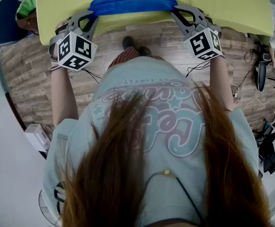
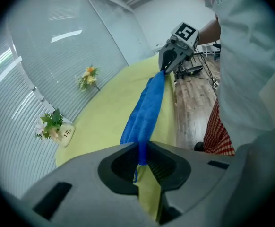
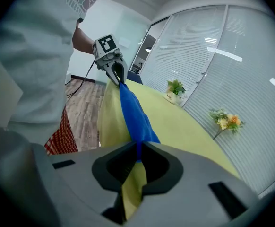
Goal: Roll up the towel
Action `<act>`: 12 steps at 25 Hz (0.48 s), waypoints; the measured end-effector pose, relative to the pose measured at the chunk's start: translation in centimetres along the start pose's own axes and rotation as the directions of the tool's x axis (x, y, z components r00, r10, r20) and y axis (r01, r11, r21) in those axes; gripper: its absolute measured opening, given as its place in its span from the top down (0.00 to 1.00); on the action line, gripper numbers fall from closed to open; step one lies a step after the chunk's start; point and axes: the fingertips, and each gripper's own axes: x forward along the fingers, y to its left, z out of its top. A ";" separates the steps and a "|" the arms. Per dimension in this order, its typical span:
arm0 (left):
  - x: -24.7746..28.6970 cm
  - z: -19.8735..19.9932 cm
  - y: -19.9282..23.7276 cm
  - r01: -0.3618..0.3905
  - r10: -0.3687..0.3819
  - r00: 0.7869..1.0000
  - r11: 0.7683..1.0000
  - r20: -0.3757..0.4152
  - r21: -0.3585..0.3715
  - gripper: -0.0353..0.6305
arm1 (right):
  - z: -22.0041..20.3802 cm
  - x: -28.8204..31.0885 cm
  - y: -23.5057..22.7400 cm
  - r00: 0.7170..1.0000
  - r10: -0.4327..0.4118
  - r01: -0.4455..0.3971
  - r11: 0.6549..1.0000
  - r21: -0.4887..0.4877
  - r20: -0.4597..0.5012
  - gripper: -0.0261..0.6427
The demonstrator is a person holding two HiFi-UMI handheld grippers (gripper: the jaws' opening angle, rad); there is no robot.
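left gripper (image 1: 92, 13): pinching towel (image 1: 130, 3) left end | right gripper (image 1: 174, 11): pinching right end | towel stretched between

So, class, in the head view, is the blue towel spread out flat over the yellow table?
No, the towel is bunched into a narrow band at the table edge.

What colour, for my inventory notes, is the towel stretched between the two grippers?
The towel is plain bright blue with no pattern; the head view shows it best.
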 end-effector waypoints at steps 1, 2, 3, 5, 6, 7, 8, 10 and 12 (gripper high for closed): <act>-0.2 -0.1 -0.2 0.003 -0.003 1.000 1.000 0.001 -0.007 0.87 | 0.0 -0.1 0.3 1.000 0.008 -0.008 1.000 0.005 -0.002 0.90; -0.3 -0.1 -0.4 0.005 -0.005 1.000 1.000 0.001 -0.012 0.87 | 0.1 -0.3 0.5 1.000 0.018 -0.018 1.000 0.016 -0.003 0.90; -0.4 -0.1 -0.4 0.007 -0.007 1.000 1.000 0.000 -0.015 0.87 | 0.1 -0.4 0.7 1.000 0.027 -0.026 0.999 0.031 -0.001 0.90; -0.5 -0.1 -0.2 0.010 -0.010 1.000 1.000 -0.001 -0.021 0.87 | 0.2 -0.5 0.6 0.999 0.038 -0.038 0.997 0.068 0.004 0.90; -0.6 0.0 0.0 0.010 -0.010 1.000 1.000 0.000 -0.025 0.87 | 0.2 -0.5 0.4 0.999 0.042 -0.042 0.995 0.089 0.006 0.90; -0.5 0.1 0.3 0.009 -0.009 1.000 1.000 0.001 -0.030 0.87 | 0.2 -0.4 0.2 0.999 0.047 -0.047 0.993 0.111 0.008 0.90; -0.5 0.2 0.6 0.011 -0.011 1.000 0.999 0.000 -0.035 0.87 | 0.2 -0.3 -0.1 0.999 0.054 -0.054 0.990 0.133 0.009 0.90; -0.1 0.2 0.9 0.027 -0.028 1.000 0.998 -0.009 -0.050 0.87 | 0.1 0.0 -0.6 0.997 0.075 -0.075 0.982 0.175 0.009 0.90; 0.3 0.2 0.9 0.053 -0.054 0.998 0.996 -0.016 -0.067 0.87 | -0.2 0.2 -0.7 0.995 0.101 -0.100 0.973 0.208 0.006 0.90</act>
